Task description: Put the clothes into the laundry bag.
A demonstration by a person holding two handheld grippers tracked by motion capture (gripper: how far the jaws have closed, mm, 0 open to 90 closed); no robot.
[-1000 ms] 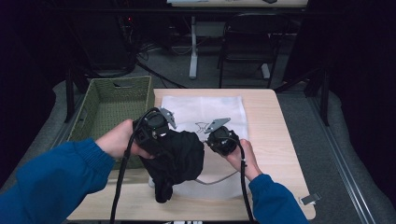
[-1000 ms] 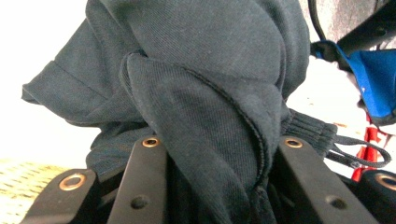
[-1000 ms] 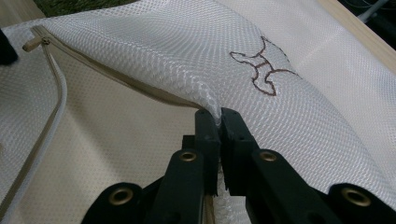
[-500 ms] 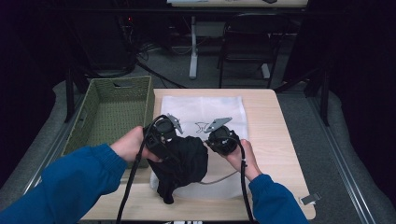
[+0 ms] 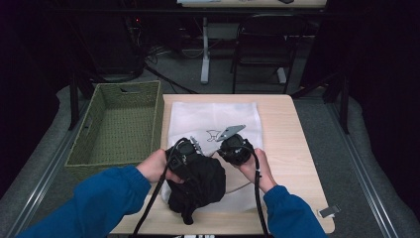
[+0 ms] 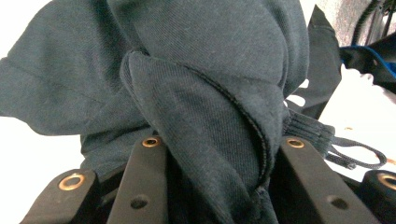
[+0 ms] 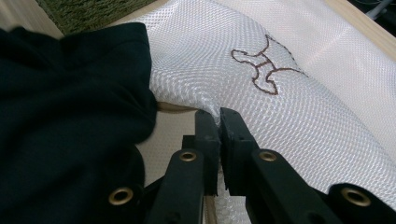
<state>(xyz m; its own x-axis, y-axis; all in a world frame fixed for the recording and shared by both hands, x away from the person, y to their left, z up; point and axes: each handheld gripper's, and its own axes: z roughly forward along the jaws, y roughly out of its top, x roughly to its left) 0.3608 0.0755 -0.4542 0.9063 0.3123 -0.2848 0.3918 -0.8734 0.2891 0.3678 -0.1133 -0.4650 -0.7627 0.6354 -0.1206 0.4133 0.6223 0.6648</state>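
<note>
A dark garment [image 5: 200, 186] hangs bunched from my left gripper [image 5: 185, 151] near the table's front. In the left gripper view the garment [image 6: 210, 70] is a thick fold pinched between the two jaws of the left gripper [image 6: 222, 144]. A white mesh bag [image 5: 213, 116] with a brown outline logo lies flat on the table. My right gripper [image 5: 233, 148] is shut on the bag's near edge and lifts it slightly. The right gripper view has the right gripper [image 7: 218, 116] nipping the mesh bag [image 7: 289, 116], with the garment [image 7: 70, 116] close at its left.
A green woven basket [image 5: 119, 124] stands beside the table's left edge. The wooden table [image 5: 292, 148] has bare surface to the right of the bag. A black chair [image 5: 262, 44] and a desk leg stand beyond the far edge.
My left gripper has carried the dark garment rightward, closer to the right gripper and the bag's lifted edge. The right gripper has stayed in place on the bag.
</note>
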